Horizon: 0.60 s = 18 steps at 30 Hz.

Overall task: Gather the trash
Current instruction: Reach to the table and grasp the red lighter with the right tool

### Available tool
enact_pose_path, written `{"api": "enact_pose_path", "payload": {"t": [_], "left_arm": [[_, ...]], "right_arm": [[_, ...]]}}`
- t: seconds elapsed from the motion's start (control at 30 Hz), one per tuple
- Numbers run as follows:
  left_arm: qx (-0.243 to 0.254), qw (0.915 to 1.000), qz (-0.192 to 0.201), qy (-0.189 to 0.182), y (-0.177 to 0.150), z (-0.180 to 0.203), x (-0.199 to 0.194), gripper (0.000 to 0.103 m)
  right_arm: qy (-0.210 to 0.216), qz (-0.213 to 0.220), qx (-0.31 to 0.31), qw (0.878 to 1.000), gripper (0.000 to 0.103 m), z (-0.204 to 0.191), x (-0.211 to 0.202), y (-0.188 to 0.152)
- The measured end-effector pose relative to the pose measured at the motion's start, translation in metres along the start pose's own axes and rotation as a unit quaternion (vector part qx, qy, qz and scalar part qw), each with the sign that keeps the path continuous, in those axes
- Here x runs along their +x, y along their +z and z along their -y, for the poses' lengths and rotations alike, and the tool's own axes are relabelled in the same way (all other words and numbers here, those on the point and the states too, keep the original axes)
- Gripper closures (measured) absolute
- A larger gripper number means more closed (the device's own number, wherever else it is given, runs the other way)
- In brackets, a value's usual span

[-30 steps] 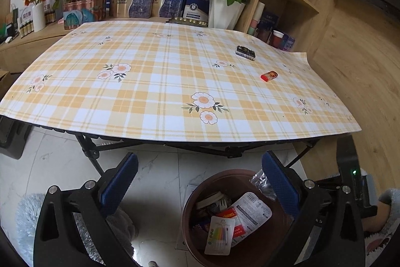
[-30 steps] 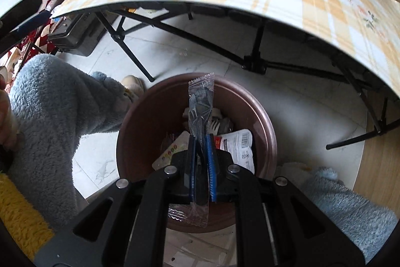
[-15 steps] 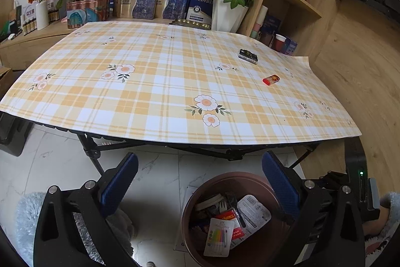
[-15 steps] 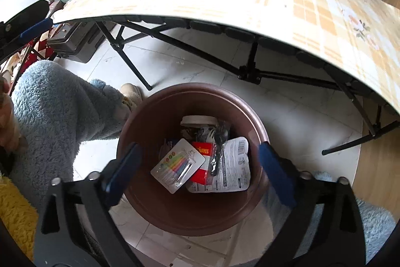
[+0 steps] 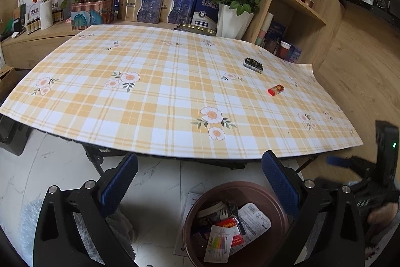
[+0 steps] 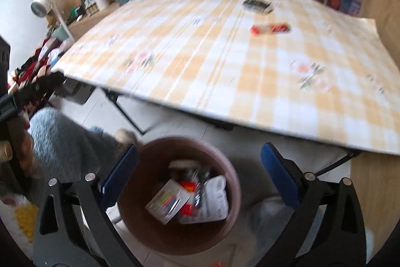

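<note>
Left hand-held gripper (image 5: 198, 182): jaws wide apart, nothing between the pads.
Right hand-held gripper (image 6: 198, 178): jaws spread to their widest, empty, above the bin.
Bin (image 6: 150, 227): brown, round, on the floor under the worktop's near edge, at 6 o'clock in both views.
Trash in bin: candle packet (image 5: 219, 244), white wrapper (image 5: 256, 218), bagged fork (image 5: 235, 210).
Worktop (image 5: 155, 96): yellow plaid cloth.
Left on worktop: red wrapper (image 5: 276, 89) and dark packet (image 5: 253, 64), both toward 2 o'clock, apart.
</note>
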<state>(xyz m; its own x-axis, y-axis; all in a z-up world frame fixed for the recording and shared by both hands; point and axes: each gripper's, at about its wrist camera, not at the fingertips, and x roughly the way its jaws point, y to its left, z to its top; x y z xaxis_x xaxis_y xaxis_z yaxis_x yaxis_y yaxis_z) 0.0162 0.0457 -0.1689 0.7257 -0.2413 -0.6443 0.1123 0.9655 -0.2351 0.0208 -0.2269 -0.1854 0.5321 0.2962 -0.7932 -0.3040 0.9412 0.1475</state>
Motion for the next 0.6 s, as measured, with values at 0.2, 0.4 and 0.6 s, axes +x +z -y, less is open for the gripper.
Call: {"api": "enact_pose_path", "payload": {"t": [0.2, 0.4, 0.6], "left_arm": [[-0.001, 0.9999, 0.012, 0.005, 0.019, -0.003, 0.005, 0.006], [-0.006, 0.9998, 0.014, 0.012, 0.035, -0.008, 0.017, 0.006], [-0.024, 0.9994, 0.012, 0.02, 0.043, -0.015, 0.032, 0.006]], "right_arm": [[-0.028, 0.037, -0.024, 0.999, 0.006, 0.031, -0.009, 0.032], [-0.063, 0.038, -0.053, 0.996, 0.006, 0.072, 0.008, 0.073], [-0.082, 0.03, -0.064, 0.994, 0.006, 0.104, 0.046, 0.123]]}}
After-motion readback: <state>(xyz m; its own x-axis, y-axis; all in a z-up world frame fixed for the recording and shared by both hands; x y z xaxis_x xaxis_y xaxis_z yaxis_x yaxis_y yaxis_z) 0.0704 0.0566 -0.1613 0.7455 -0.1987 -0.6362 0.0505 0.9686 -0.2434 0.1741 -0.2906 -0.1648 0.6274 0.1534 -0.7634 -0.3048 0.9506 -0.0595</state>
